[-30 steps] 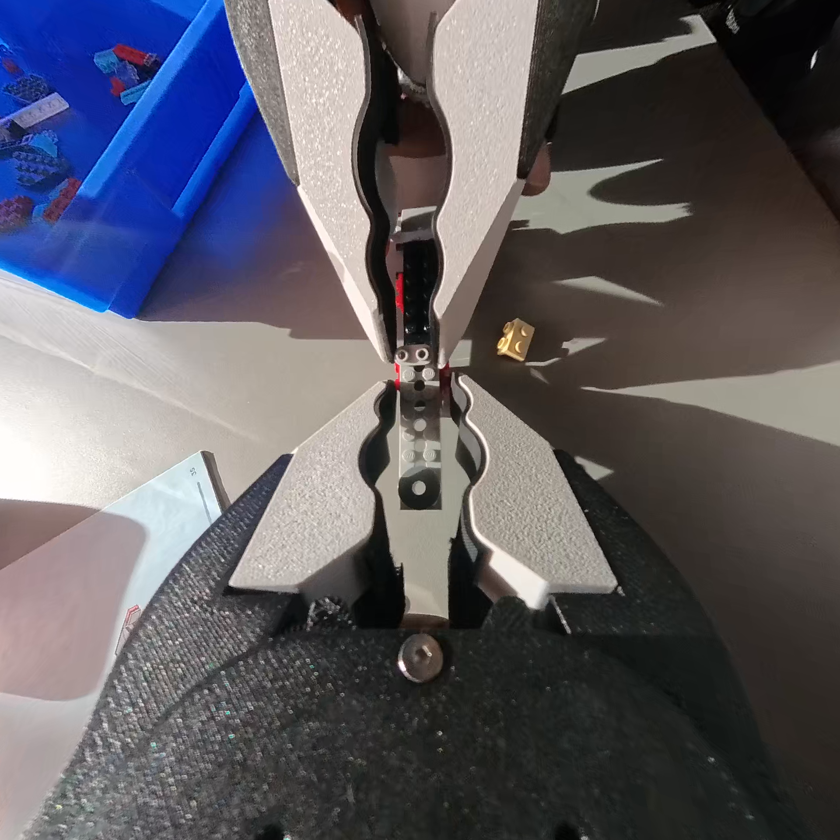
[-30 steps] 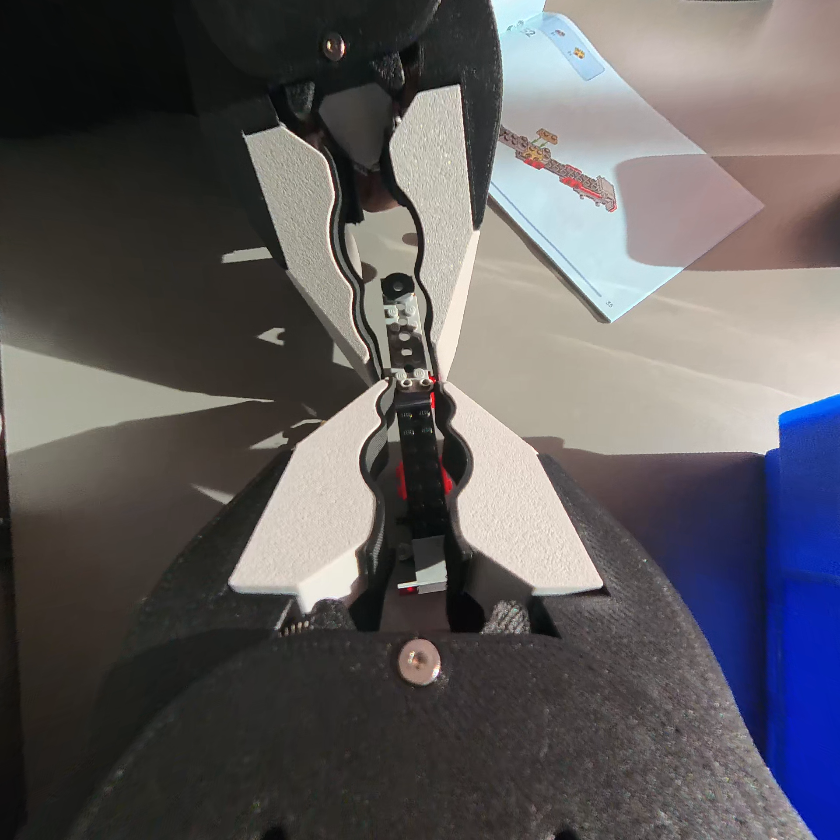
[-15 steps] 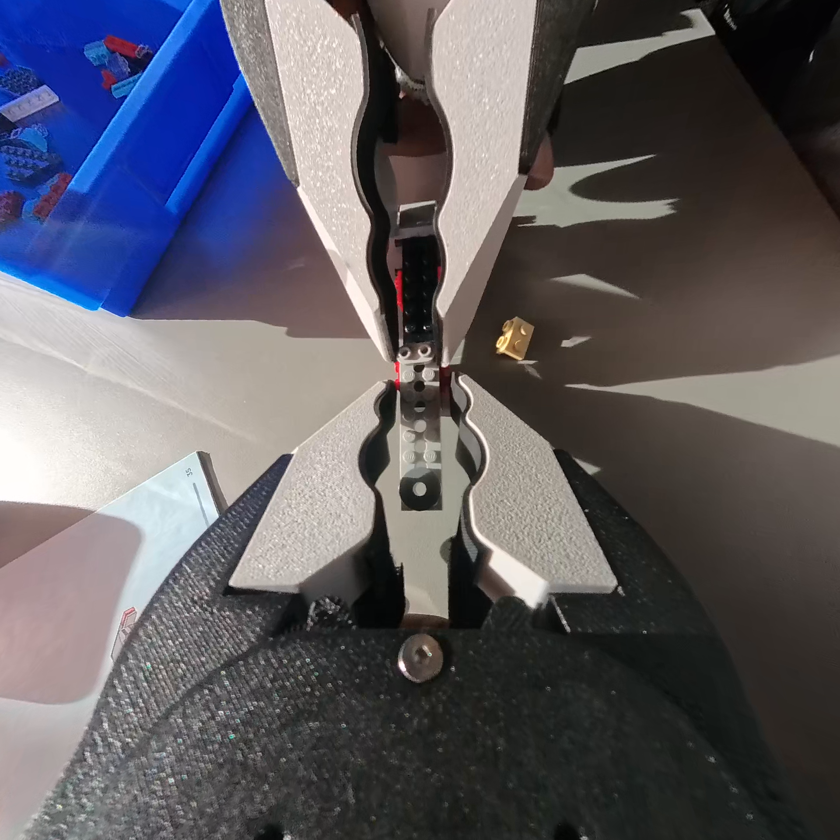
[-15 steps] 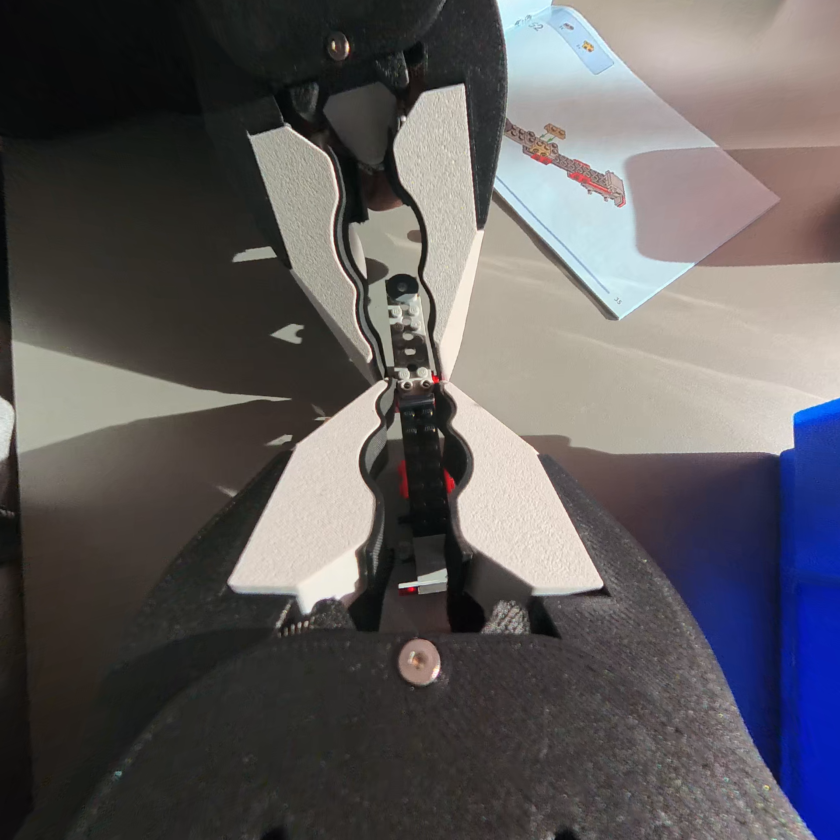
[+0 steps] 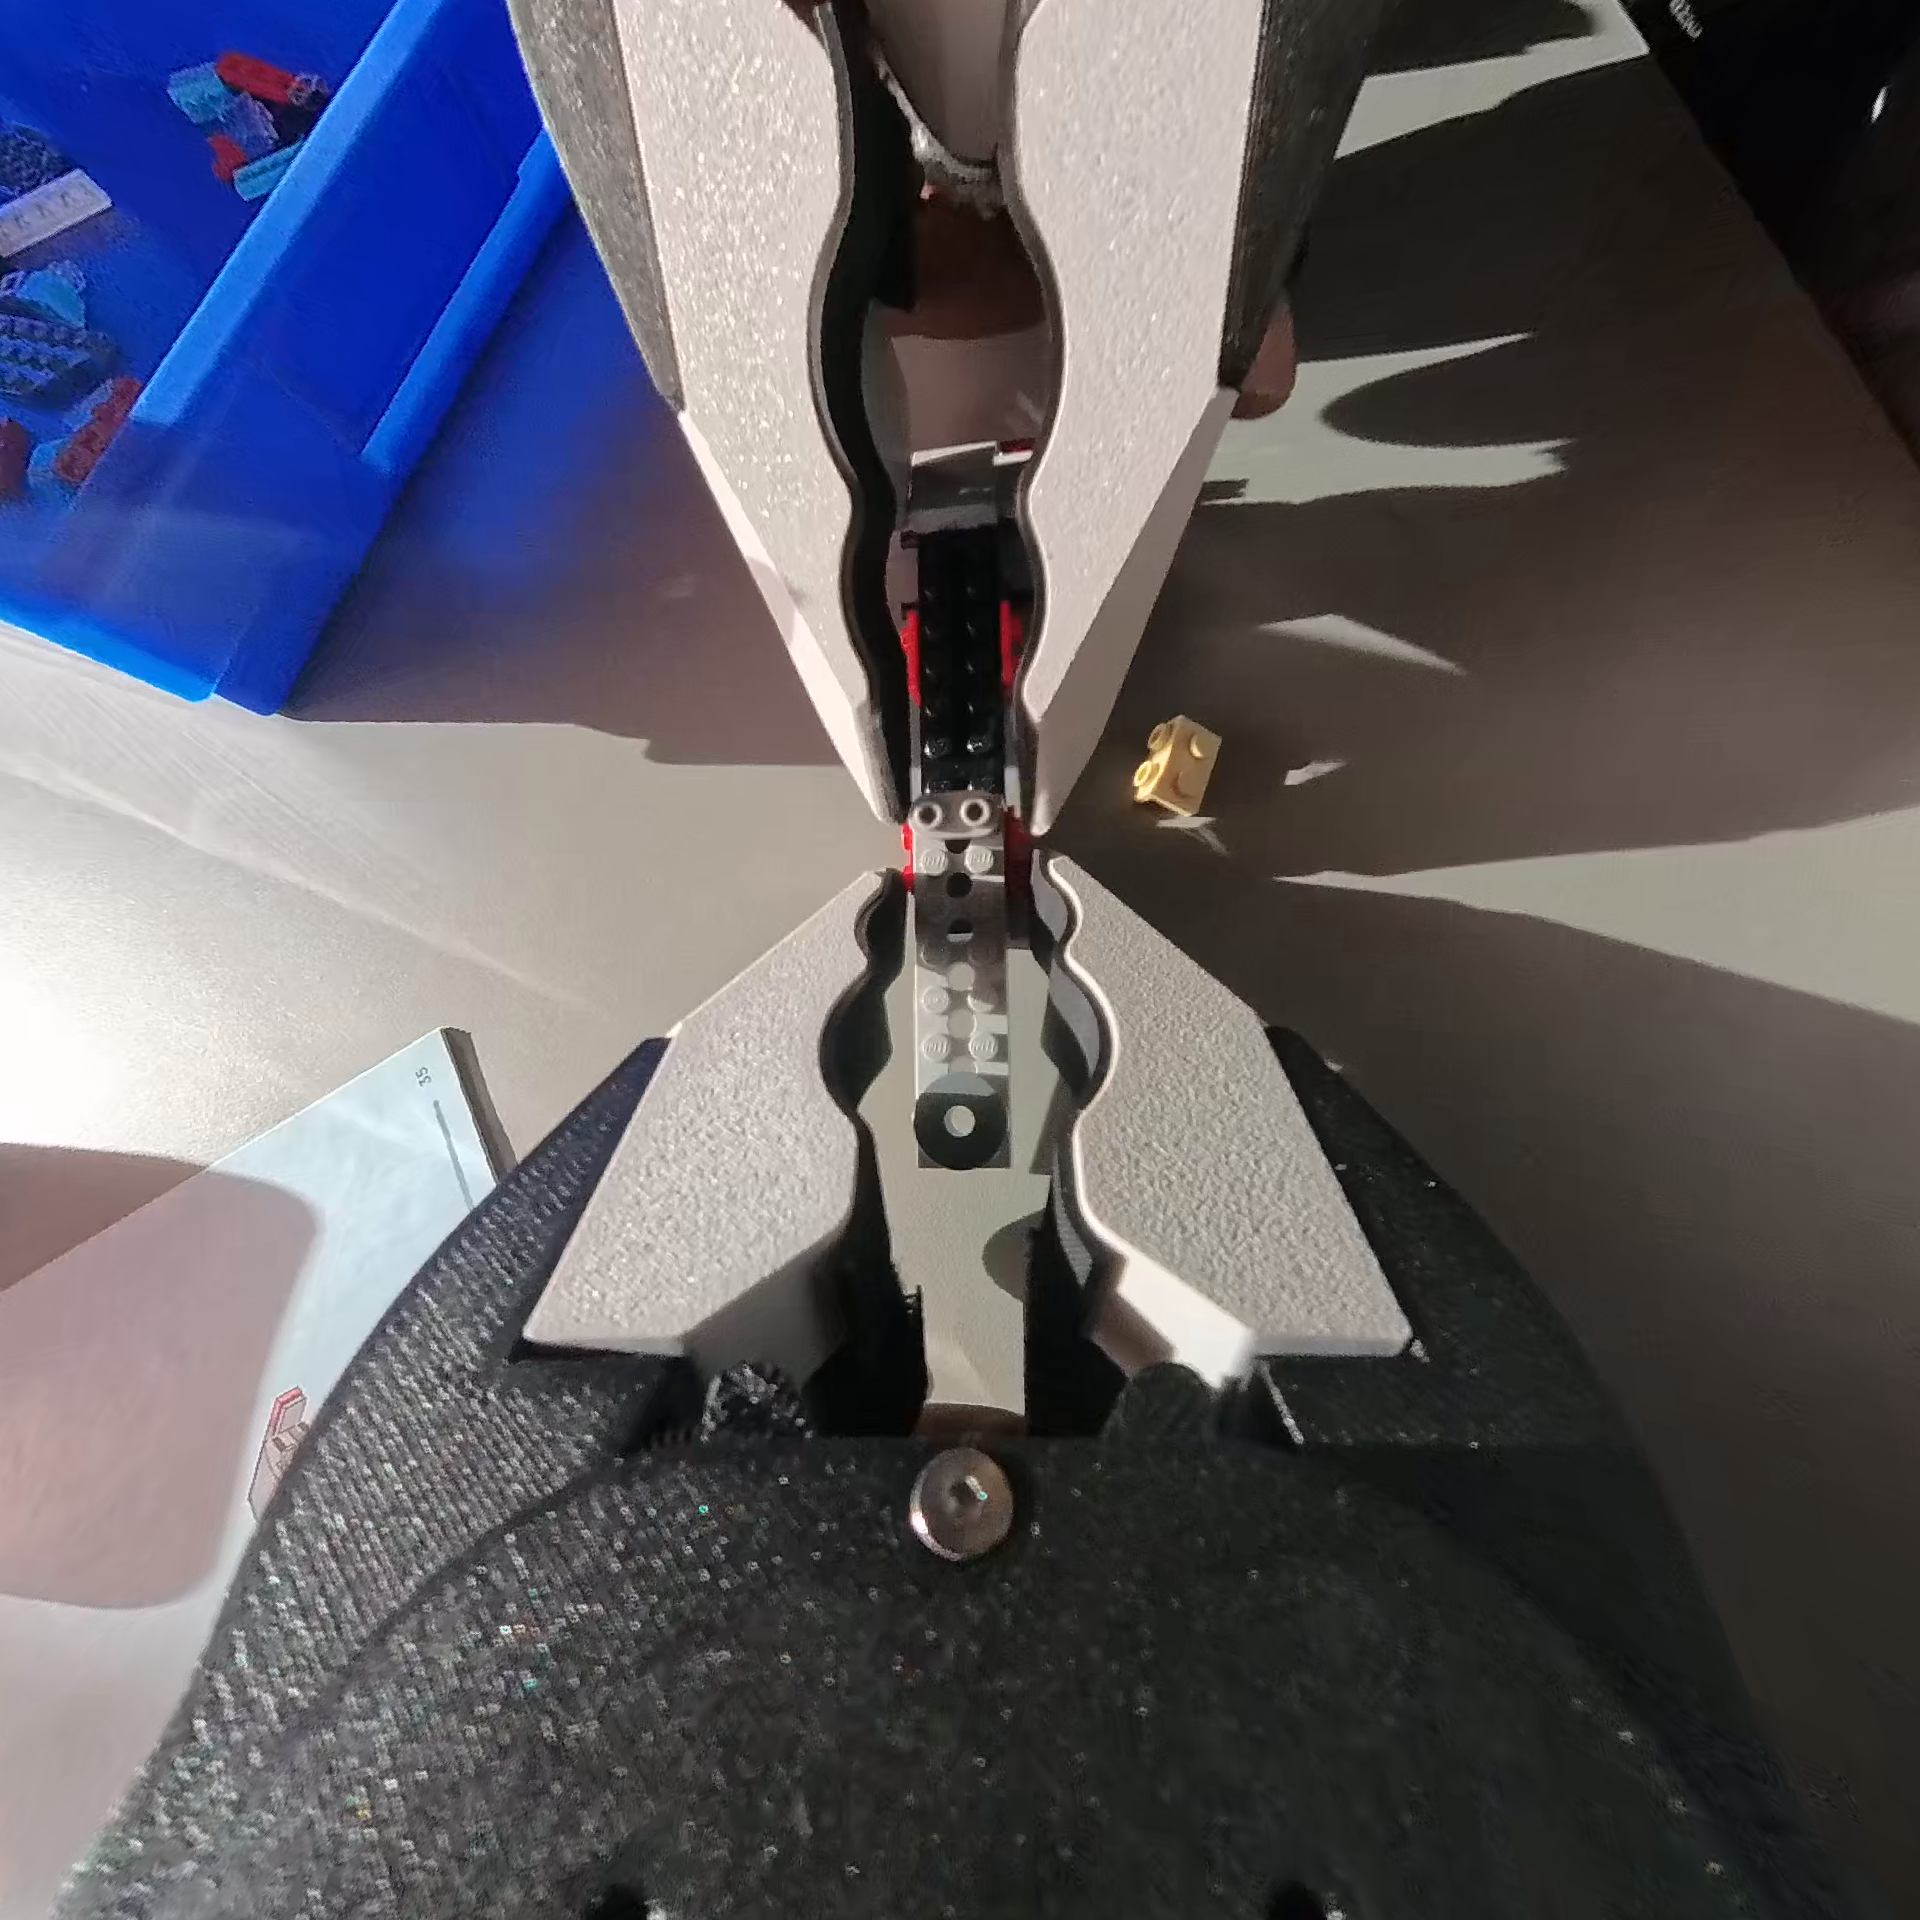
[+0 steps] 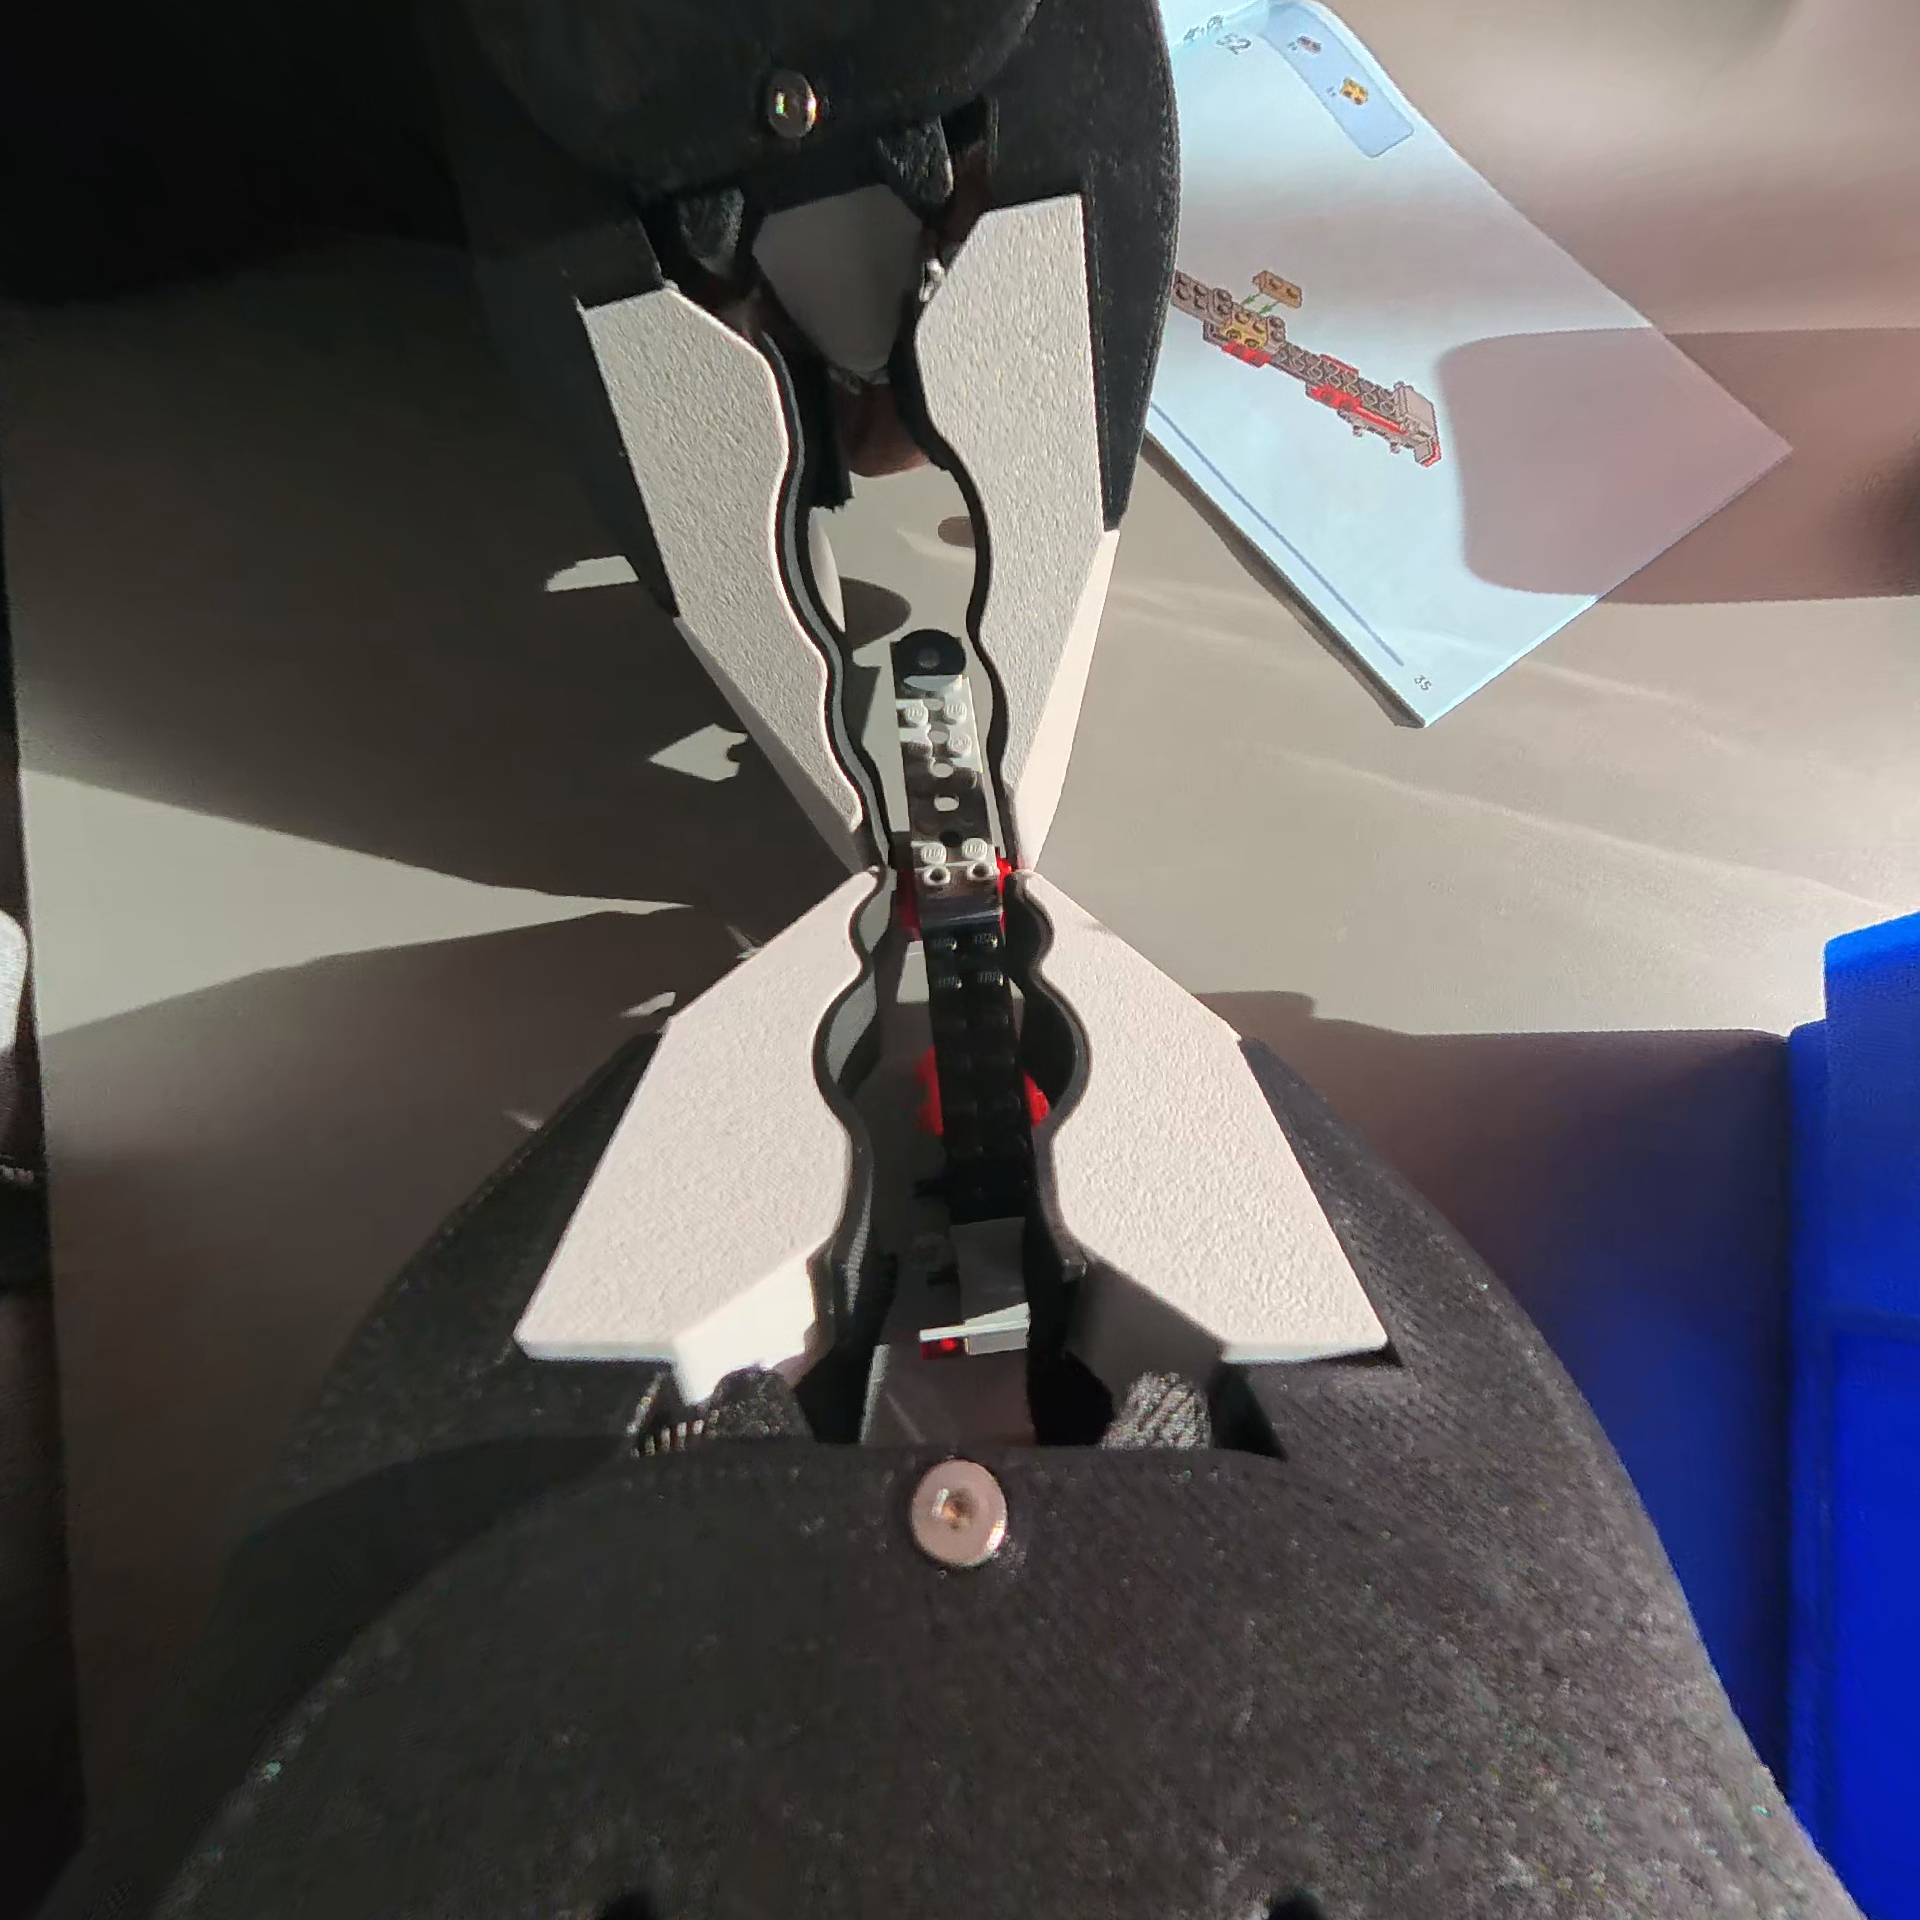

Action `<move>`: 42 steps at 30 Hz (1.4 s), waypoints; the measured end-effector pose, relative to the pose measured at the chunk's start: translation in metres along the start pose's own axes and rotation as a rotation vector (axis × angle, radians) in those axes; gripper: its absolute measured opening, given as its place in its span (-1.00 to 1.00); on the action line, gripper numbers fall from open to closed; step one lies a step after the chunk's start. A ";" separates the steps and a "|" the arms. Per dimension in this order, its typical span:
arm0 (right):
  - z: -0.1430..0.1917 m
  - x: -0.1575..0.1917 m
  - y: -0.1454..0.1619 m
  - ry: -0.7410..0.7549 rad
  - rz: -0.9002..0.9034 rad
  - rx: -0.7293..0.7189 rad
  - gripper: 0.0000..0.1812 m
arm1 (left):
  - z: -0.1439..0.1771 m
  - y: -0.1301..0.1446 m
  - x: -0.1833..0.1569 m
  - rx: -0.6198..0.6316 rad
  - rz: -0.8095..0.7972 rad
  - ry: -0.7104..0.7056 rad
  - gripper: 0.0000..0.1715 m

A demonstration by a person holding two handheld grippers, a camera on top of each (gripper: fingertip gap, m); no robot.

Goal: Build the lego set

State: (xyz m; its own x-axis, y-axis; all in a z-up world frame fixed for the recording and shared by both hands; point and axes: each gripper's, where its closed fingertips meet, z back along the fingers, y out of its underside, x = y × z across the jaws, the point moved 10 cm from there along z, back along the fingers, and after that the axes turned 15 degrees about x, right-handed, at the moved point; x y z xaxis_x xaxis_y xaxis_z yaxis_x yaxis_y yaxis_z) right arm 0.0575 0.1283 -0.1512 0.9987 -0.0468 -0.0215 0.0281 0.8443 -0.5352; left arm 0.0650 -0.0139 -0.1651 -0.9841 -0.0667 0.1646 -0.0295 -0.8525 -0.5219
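A long thin lego assembly is held between my two grippers, which face each other tip to tip above the grey table [image 5: 312, 883]. My left gripper [image 5: 961, 883] is shut on its light grey studded end [image 5: 961, 1018]. My right gripper [image 5: 956, 816] comes in from the top and is shut on its black and red end [image 5: 961, 665]. In the right wrist view my right gripper [image 6: 951, 883] holds the black part [image 6: 982, 1091], and my left gripper [image 6: 940, 847] holds the grey part [image 6: 940, 748]. A small tan brick [image 5: 1179, 774] lies on the table just right of the fingertips.
A blue bin [image 5: 312, 343] with several loose bricks stands at the upper left; its wall also shows in the right wrist view [image 6: 1870, 1143]. An open instruction booklet [image 6: 1455, 416] lies on the table; its corner also shows in the left wrist view [image 5: 364, 1164]. Hard shadows cross the table. Less than 4 cm separates the two grippers' tips.
Both grippers stay shut on the assembly, tip to tip. The views have shifted only slightly against the table.
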 end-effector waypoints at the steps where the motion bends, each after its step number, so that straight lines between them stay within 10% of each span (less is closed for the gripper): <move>1: 0.001 0.000 0.000 0.002 -0.001 -0.003 -0.72 | 0.000 0.000 0.000 0.000 0.000 -0.001 -0.70; 21: 0.004 0.031 0.014 0.570 0.509 -0.060 -0.61 | 0.003 0.001 0.002 -0.039 0.086 0.034 -0.71; 42: -0.017 0.026 0.009 0.729 0.695 -0.016 -0.70 | 0.007 0.002 0.008 -0.089 0.198 0.103 -0.71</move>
State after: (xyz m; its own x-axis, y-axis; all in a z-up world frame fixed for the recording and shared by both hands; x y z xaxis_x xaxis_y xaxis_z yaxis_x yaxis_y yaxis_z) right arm 0.0832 0.1258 -0.1712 0.5228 0.1334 -0.8420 -0.5564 0.8017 -0.2184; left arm 0.0578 -0.0192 -0.1590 -0.9848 -0.1708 -0.0324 0.1551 -0.7790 -0.6075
